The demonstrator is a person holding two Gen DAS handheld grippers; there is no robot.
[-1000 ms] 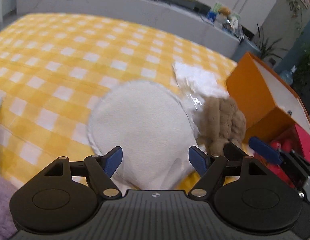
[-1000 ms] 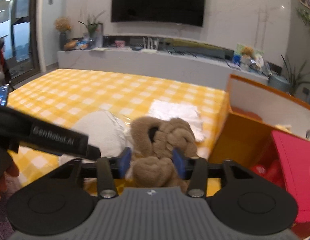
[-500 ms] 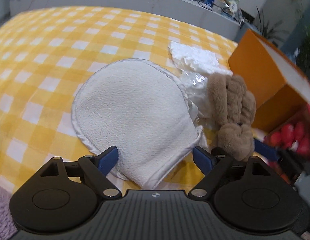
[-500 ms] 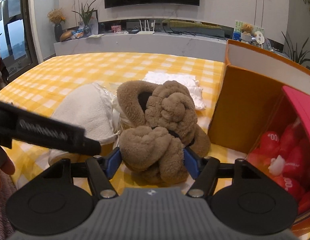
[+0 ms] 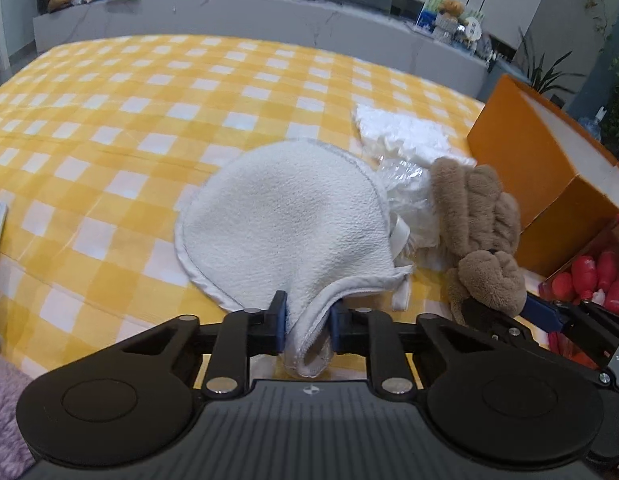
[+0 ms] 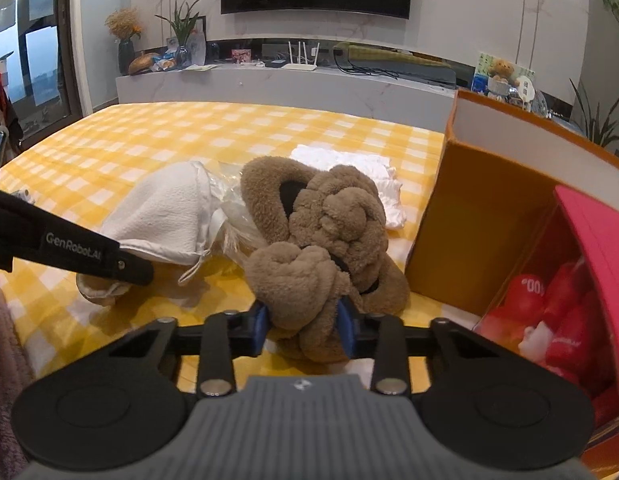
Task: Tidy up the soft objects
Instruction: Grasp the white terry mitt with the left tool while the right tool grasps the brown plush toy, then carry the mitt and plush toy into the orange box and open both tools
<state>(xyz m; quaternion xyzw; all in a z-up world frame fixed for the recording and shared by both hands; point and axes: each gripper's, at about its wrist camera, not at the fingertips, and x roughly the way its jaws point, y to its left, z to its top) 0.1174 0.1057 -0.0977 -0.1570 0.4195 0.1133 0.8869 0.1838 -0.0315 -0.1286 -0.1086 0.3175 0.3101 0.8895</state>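
A round white fleece cloth (image 5: 289,216) lies on the yellow checked cover (image 5: 149,92). My left gripper (image 5: 307,326) is shut on the cloth's near edge, which bunches between the blue pads. The cloth also shows in the right wrist view (image 6: 165,212). A brown plush knotted item (image 6: 325,236) lies beside it to the right. My right gripper (image 6: 303,330) is shut on its near lobe. The plush also shows in the left wrist view (image 5: 479,232).
An orange open box (image 6: 481,216) stands at the right, with a red package (image 6: 581,264) beside it. A white folded cloth (image 5: 401,134) and a clear plastic bag (image 5: 405,184) lie behind the plush. A purple fluffy fabric (image 5: 5,412) is at the near left.
My left gripper closed on the white cloth's near edge. My right gripper closed further on the brown plush. Both views tilted up a little.
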